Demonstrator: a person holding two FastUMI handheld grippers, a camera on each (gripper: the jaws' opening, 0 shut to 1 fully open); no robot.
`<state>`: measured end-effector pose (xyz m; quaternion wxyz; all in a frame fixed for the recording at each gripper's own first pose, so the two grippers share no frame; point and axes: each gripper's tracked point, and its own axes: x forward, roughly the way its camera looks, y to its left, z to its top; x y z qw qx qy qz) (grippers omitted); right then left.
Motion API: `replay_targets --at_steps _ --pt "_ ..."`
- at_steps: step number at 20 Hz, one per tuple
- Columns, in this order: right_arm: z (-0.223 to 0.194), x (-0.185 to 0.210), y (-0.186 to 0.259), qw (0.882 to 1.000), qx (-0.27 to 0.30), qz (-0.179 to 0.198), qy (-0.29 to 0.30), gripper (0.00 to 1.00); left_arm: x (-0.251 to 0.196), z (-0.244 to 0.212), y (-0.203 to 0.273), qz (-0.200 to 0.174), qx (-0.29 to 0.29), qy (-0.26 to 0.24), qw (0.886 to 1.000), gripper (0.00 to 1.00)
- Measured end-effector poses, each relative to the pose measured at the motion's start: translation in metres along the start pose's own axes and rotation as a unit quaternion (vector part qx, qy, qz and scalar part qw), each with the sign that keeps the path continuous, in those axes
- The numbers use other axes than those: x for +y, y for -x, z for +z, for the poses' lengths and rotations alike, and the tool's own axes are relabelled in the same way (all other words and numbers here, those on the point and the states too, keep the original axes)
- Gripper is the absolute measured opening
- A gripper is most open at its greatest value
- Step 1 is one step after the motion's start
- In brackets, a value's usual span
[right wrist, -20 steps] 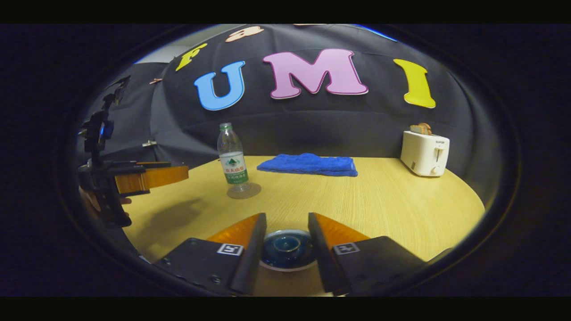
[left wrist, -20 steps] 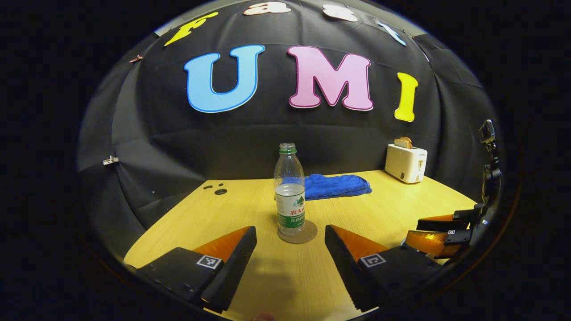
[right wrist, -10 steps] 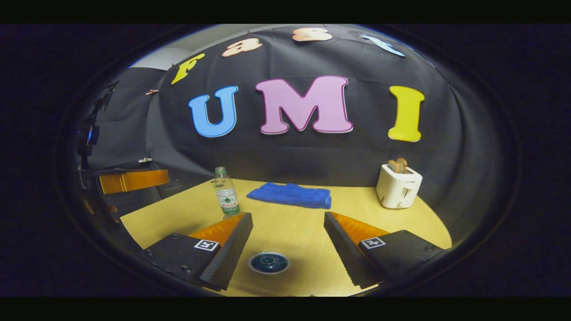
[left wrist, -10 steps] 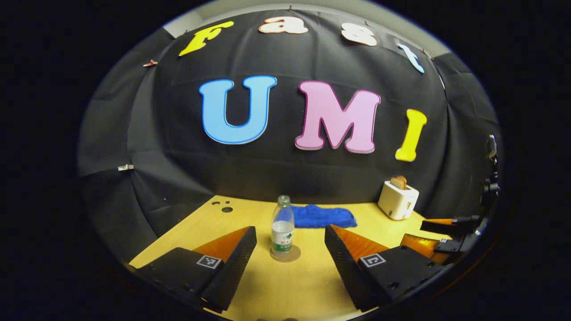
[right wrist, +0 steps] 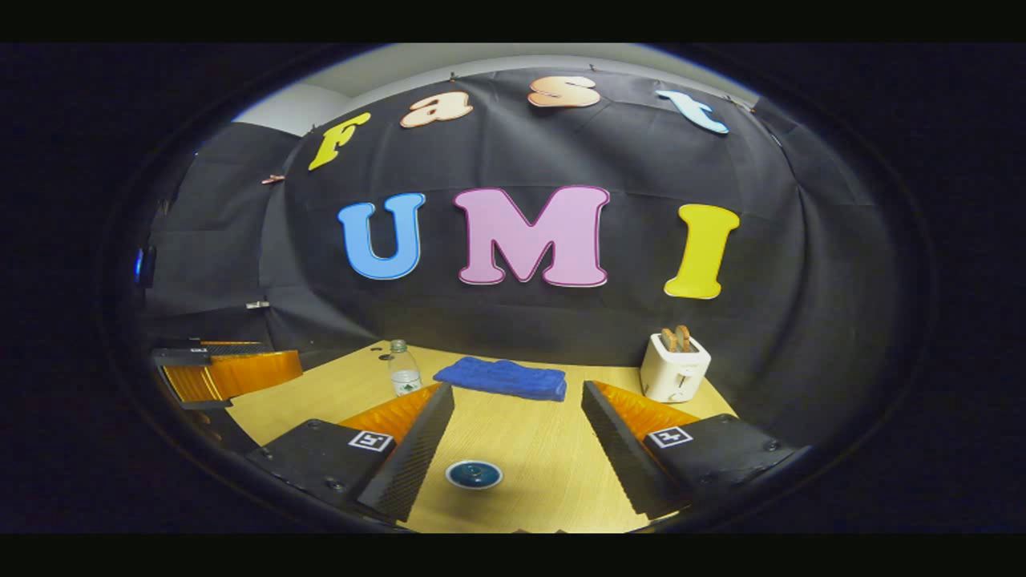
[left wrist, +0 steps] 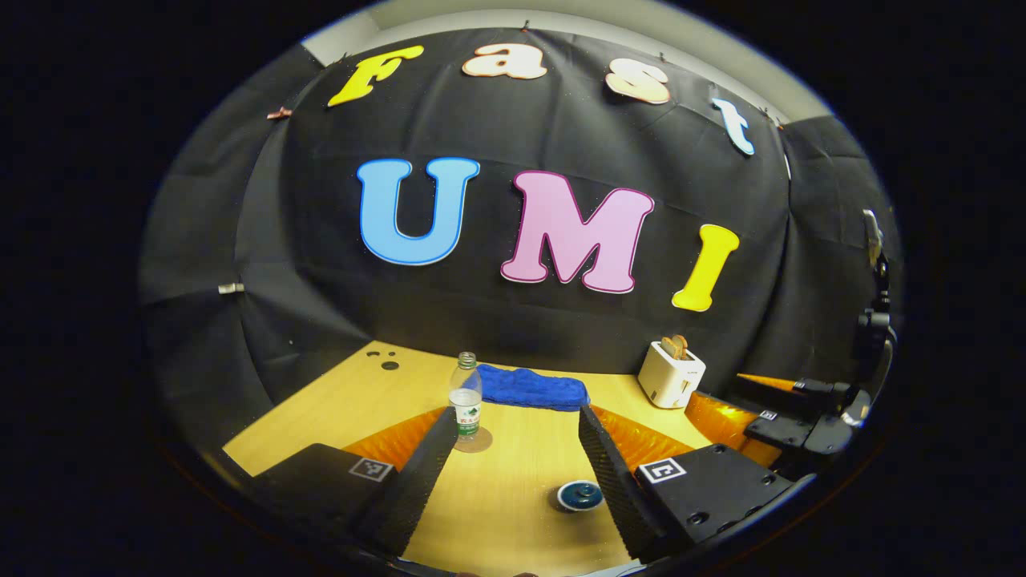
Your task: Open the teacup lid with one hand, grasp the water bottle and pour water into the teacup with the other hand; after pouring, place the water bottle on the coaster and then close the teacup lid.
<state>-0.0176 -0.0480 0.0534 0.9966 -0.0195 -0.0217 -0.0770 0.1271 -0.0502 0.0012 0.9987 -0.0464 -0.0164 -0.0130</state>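
- Water bottle [left wrist: 465, 407] is standing upright on its coaster [left wrist: 478, 440], left of the blue towel [left wrist: 527, 388], with no cap on.
- Teacup [right wrist: 474, 474] is sitting lidded near the front of the table [right wrist: 529, 437].
- Left gripper [left wrist: 513, 461] is hanging released, grasping nothing.
- Right gripper [right wrist: 517, 449] is hovering spread above the teacup; every step looks finished, so the next move is likely just retreating.
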Motion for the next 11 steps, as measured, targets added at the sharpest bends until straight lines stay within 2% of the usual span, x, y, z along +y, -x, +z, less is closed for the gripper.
replay_targets --at_steps 4,6,11 --pt "0.003 0.001 0.028 0.999 0.008 -0.03 -0.008 0.98 0.021 0.0 0.023 0.009 -0.003 -0.023 1.0 0.95" --pt "0.004 0.009 0.034 0.999 0.016 -0.038 -0.018 0.99 0.03 -0.004 0.029 0.006 0.011 -0.013 1.0 0.95" --pt "0.026 0.023 0.043 0.999 0.002 -0.04 -0.02 0.99 0.049 0.008 0.043 0.0 0.001 0.014 1.0 0.95"
